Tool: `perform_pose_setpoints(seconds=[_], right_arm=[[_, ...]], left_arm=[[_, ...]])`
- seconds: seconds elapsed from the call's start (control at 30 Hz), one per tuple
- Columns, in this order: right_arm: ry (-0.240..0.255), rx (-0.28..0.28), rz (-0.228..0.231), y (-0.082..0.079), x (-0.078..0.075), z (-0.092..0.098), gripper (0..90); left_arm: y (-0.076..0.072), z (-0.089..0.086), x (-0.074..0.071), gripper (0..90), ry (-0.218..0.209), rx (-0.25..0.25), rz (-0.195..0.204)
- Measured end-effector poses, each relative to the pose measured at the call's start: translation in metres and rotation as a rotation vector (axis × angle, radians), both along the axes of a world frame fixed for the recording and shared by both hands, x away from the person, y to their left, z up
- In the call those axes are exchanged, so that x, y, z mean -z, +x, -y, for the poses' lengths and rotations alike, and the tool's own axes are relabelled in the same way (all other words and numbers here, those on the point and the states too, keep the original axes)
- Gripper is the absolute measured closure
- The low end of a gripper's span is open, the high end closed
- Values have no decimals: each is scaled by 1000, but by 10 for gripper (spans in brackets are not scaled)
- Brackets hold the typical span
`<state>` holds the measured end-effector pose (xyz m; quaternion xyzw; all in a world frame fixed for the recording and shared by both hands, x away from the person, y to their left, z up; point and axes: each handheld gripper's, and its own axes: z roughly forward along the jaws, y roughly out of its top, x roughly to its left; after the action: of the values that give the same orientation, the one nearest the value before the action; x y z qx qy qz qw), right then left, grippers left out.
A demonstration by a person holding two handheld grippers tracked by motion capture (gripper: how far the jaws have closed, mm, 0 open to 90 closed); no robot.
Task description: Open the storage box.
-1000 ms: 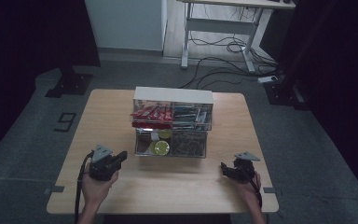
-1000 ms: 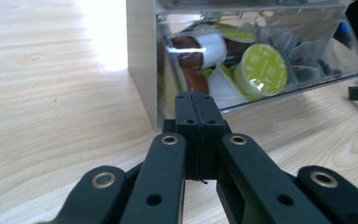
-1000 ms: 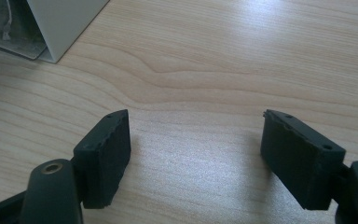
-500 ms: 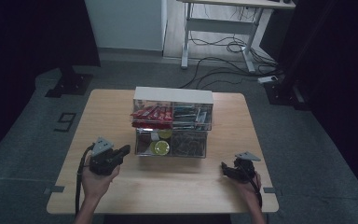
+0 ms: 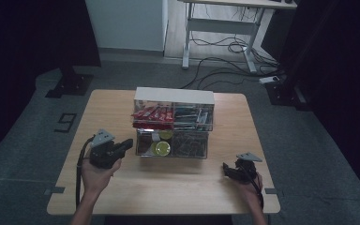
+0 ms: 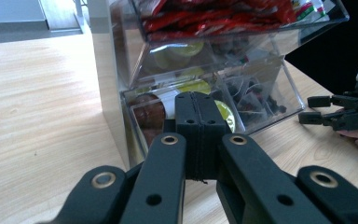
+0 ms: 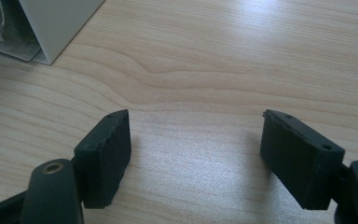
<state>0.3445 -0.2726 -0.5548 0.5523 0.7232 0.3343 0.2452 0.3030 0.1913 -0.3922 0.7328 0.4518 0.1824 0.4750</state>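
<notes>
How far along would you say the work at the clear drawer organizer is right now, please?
Done: the lower drawer of the clear organizer sits pulled forward, its yellow-lidded cups exposed. In hand: nothing; the left gripper is shut and empty, pointing at that drawer, and the right gripper rests open on the table. Left: probably taking something out.

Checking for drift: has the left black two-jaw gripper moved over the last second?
Yes. The left gripper has moved toward the clear plastic drawer organiser, jaws shut.
</notes>
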Motion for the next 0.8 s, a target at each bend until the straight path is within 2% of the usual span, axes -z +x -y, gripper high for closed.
perform_pose_setpoints(seconds=[0.57, 0.8], right_arm=[[0, 1, 0, 0, 0, 0, 245], [-2, 0, 0, 0, 0, 0, 245]], left_arm=[[9, 14, -15, 900, 5, 46, 1], [12, 23, -26, 900, 3, 72, 14]])
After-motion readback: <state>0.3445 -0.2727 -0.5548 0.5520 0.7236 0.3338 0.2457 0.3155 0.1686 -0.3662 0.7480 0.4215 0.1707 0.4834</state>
